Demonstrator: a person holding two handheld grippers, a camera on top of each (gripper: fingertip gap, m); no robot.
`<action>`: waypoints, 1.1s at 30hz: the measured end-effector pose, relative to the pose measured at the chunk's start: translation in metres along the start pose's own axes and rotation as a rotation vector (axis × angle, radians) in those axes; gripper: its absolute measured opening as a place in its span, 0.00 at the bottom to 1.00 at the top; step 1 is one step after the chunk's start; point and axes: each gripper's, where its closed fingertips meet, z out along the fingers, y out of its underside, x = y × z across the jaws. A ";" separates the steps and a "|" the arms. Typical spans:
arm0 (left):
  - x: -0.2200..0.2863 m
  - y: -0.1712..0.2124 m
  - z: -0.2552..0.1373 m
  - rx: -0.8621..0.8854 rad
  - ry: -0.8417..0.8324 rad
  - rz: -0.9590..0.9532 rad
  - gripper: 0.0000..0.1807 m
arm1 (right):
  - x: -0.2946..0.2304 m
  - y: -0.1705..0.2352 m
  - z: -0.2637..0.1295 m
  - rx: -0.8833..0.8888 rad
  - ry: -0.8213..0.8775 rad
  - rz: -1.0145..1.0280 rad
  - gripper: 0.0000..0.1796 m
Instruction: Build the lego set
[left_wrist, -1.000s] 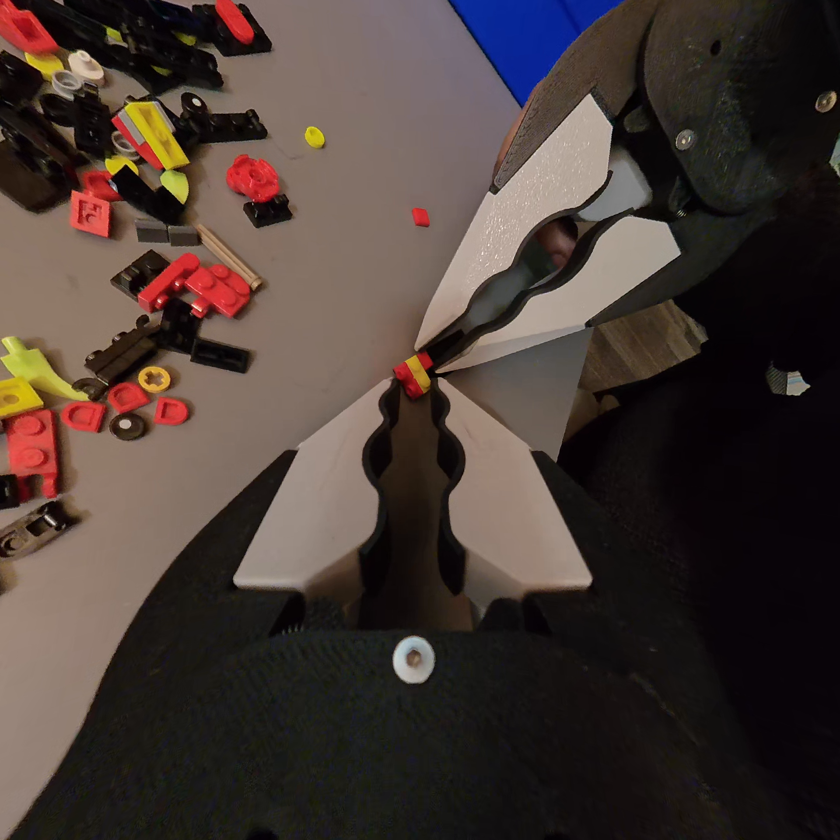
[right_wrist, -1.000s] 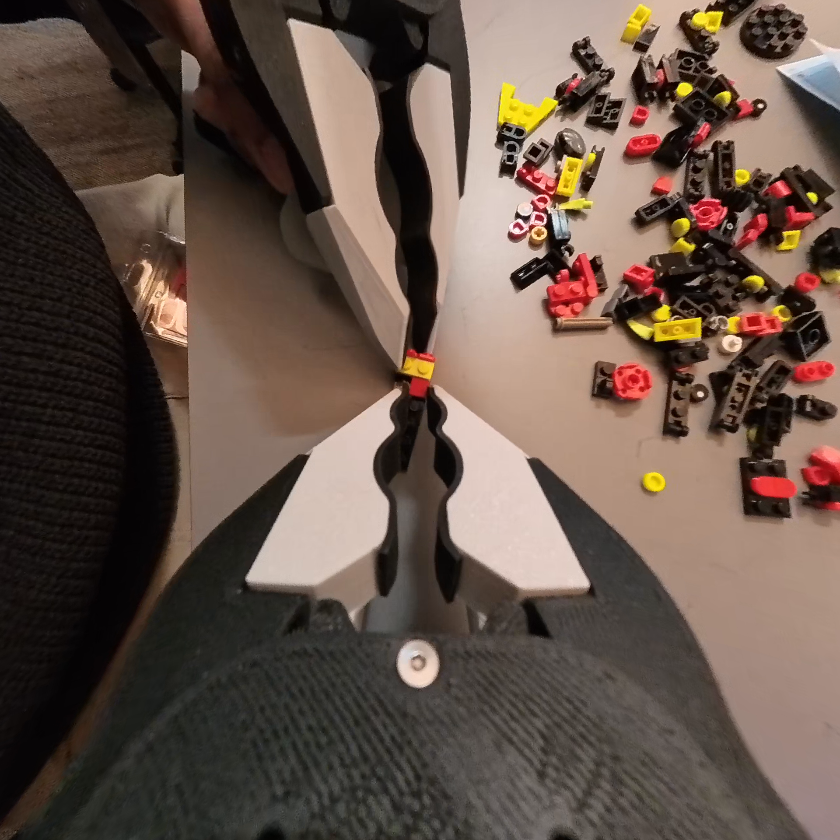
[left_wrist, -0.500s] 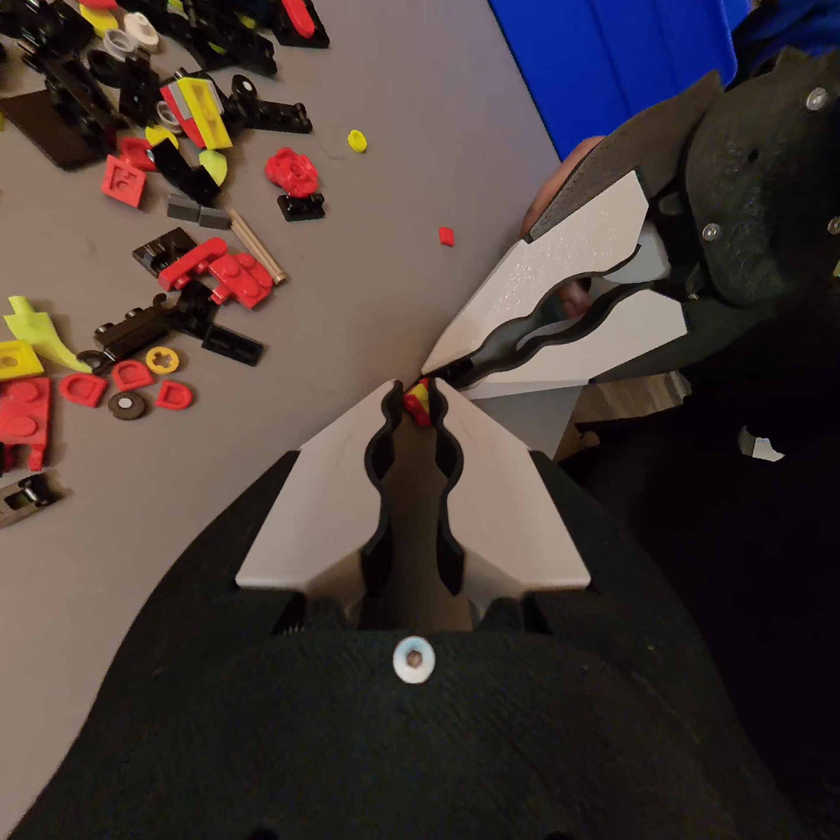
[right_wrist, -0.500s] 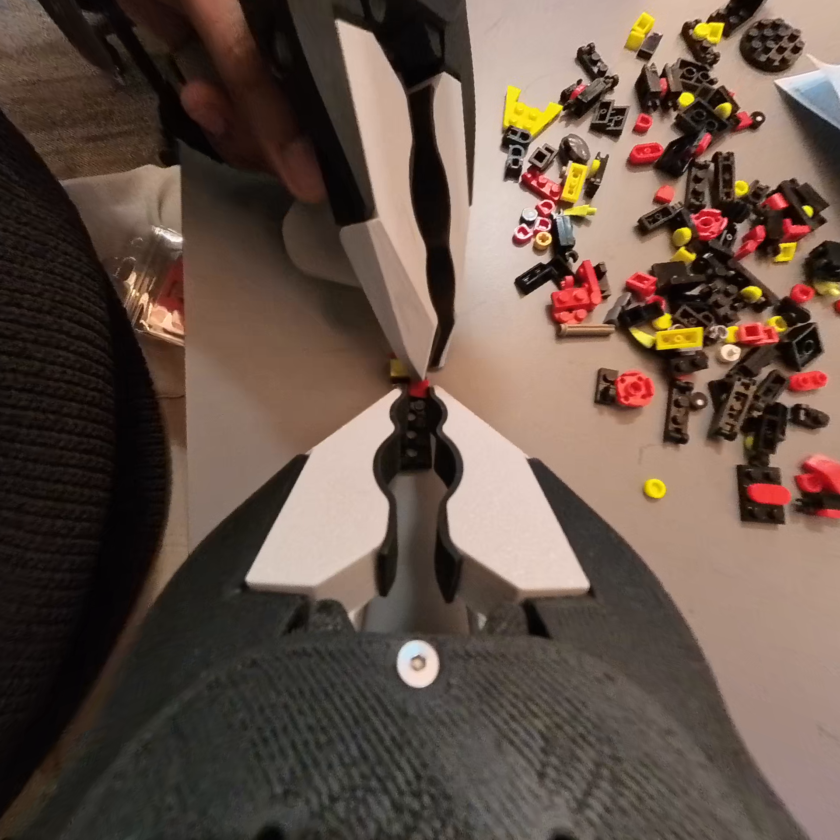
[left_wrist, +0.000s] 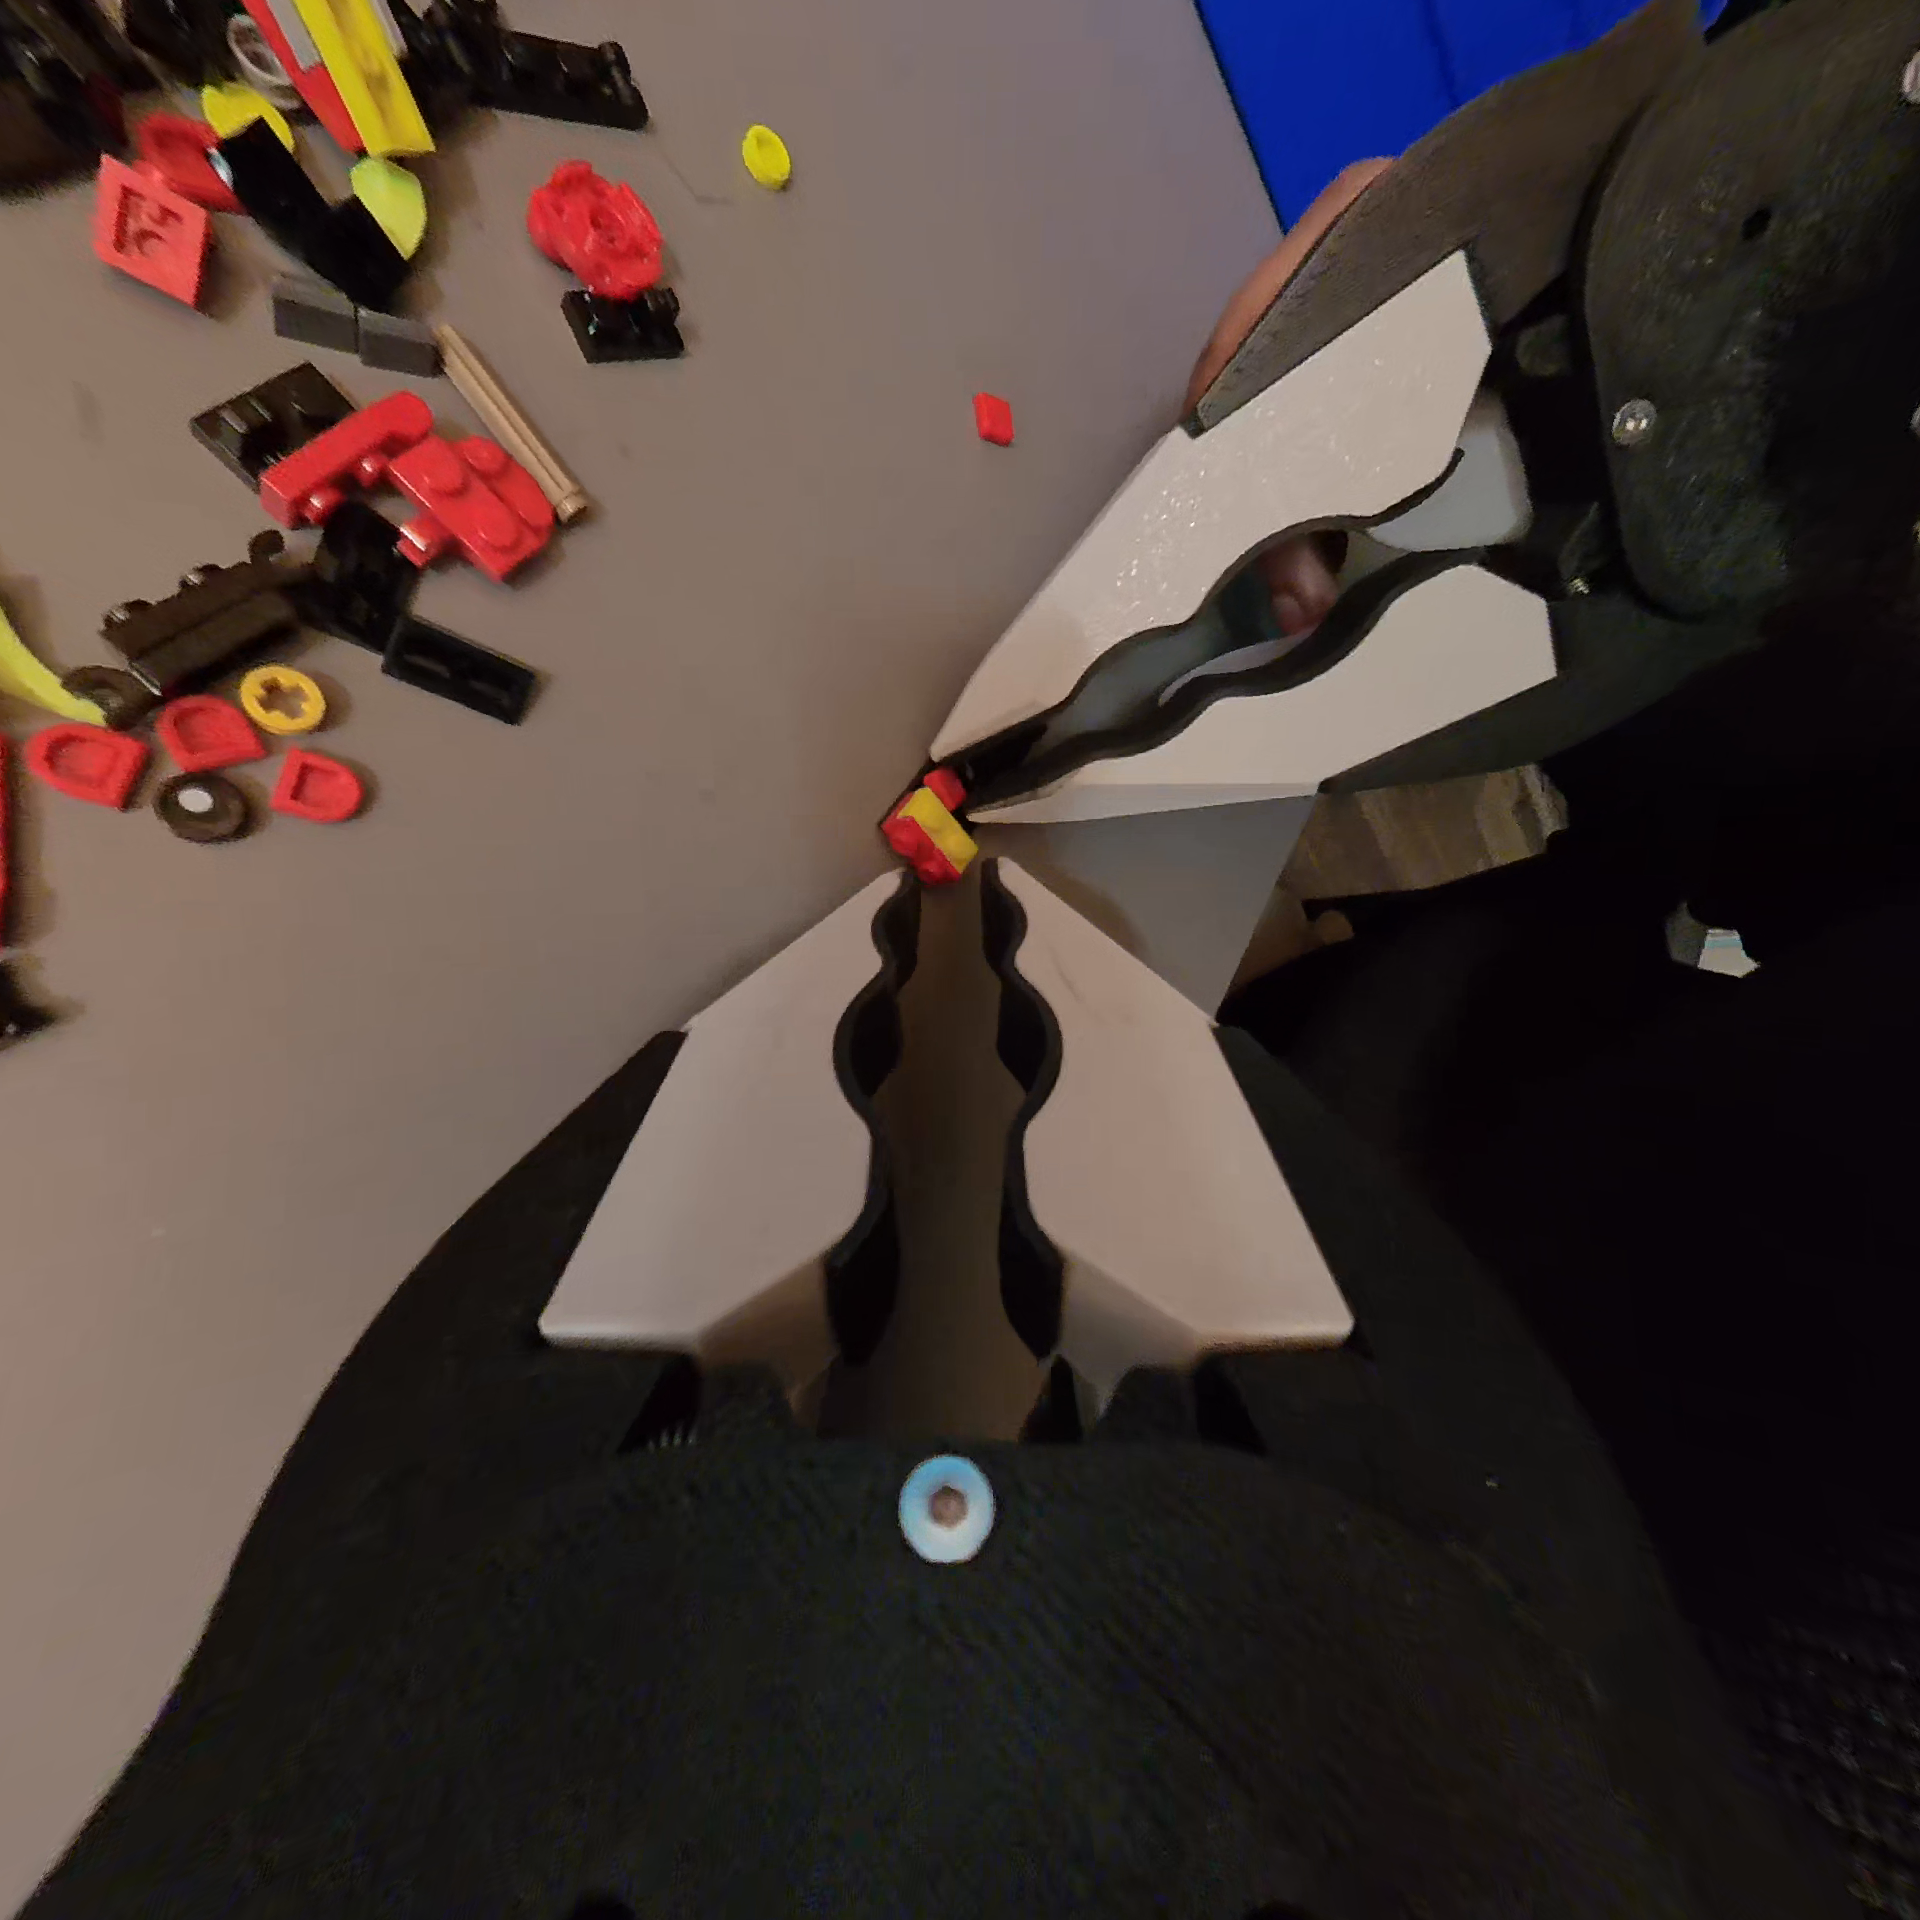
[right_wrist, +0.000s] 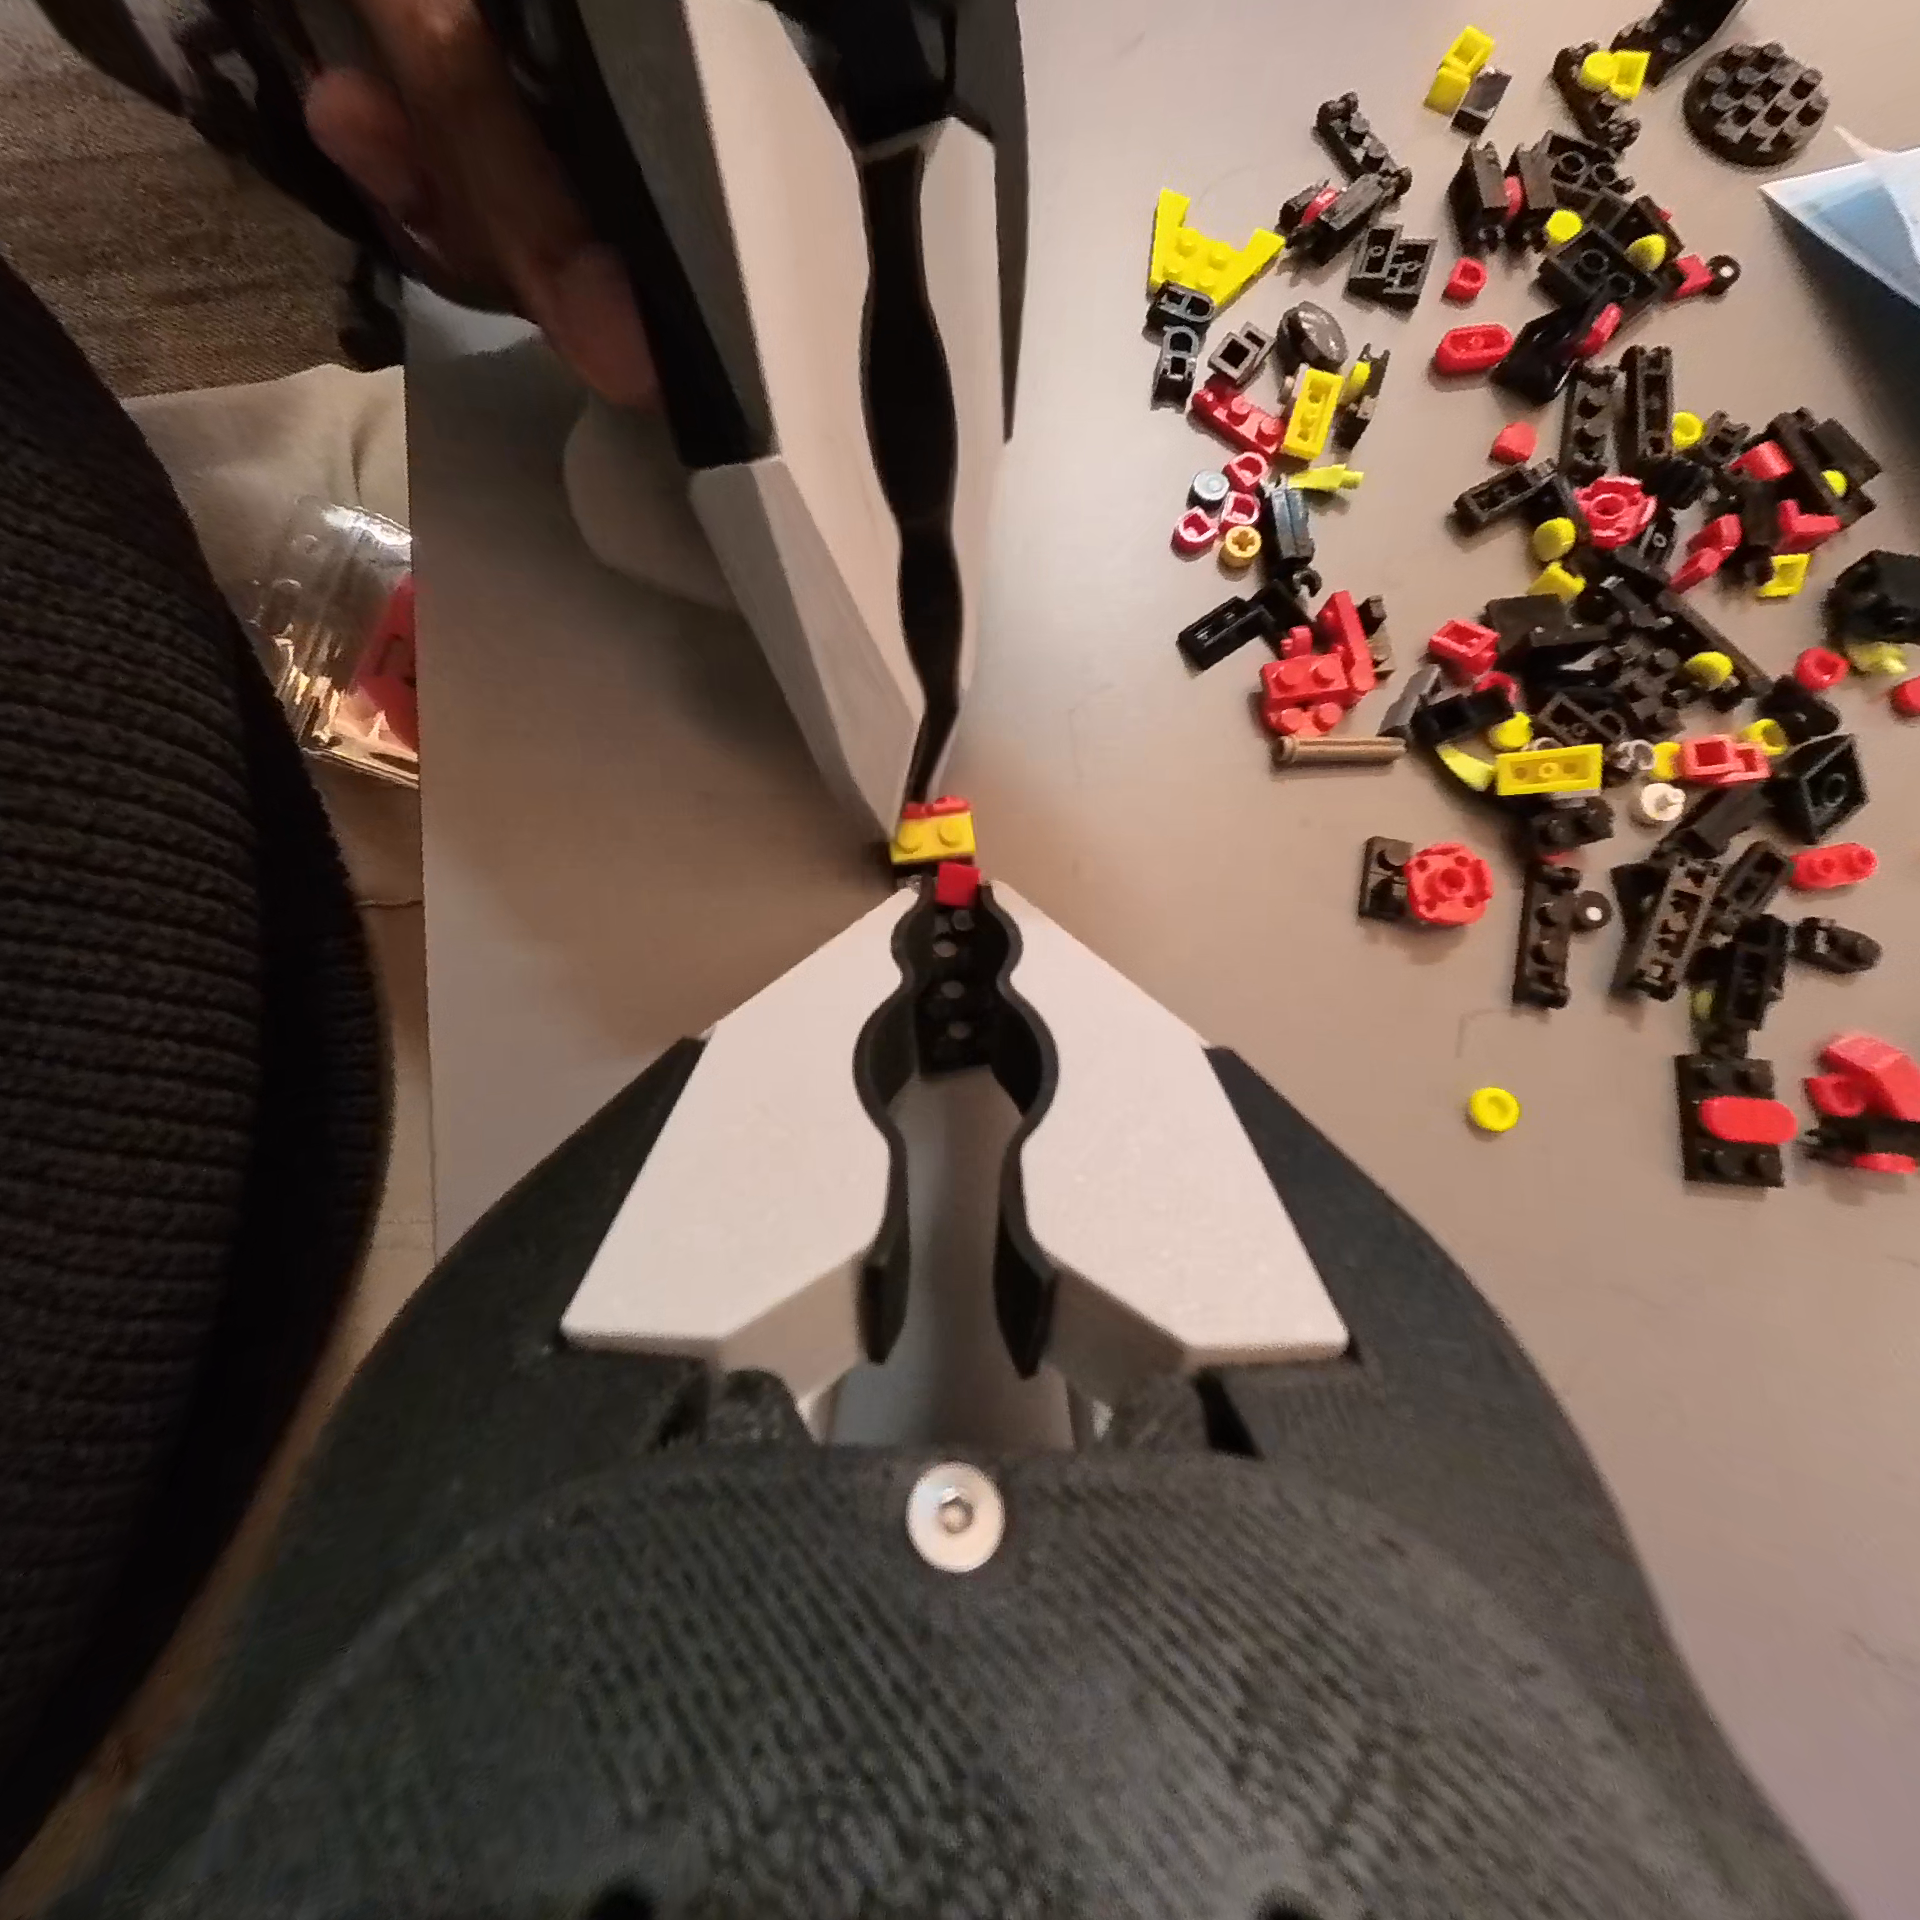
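Being clamped between the narrowly set fingers of the right gripper (right_wrist: 948, 891) is a black studded plate (right_wrist: 951, 997), with a small red brick (right_wrist: 956, 885) on its 12 o'clock end. A glossy red-and-yellow stack (left_wrist: 928, 831) is being met just beyond it, at the tips of the left gripper (left_wrist: 943, 878). That gripper's wavy black pads are being kept barely apart, and whether they are pinching the stack cannot be told. Loose plastic pieces (right_wrist: 1558, 623) are lying at 2 o'clock on the matte grey table (left_wrist: 727, 623).
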 end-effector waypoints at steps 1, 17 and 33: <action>-0.002 -0.002 0.000 0.008 -0.010 0.000 0.07 | 0.000 0.000 0.000 -0.002 -0.001 0.006 0.03; -0.004 -0.008 0.001 0.030 -0.035 0.028 0.07 | 0.000 0.002 -0.006 -0.028 0.015 0.060 0.03; -0.004 -0.011 0.003 0.033 -0.021 0.032 0.06 | 0.003 0.004 -0.003 -0.062 0.026 0.051 0.03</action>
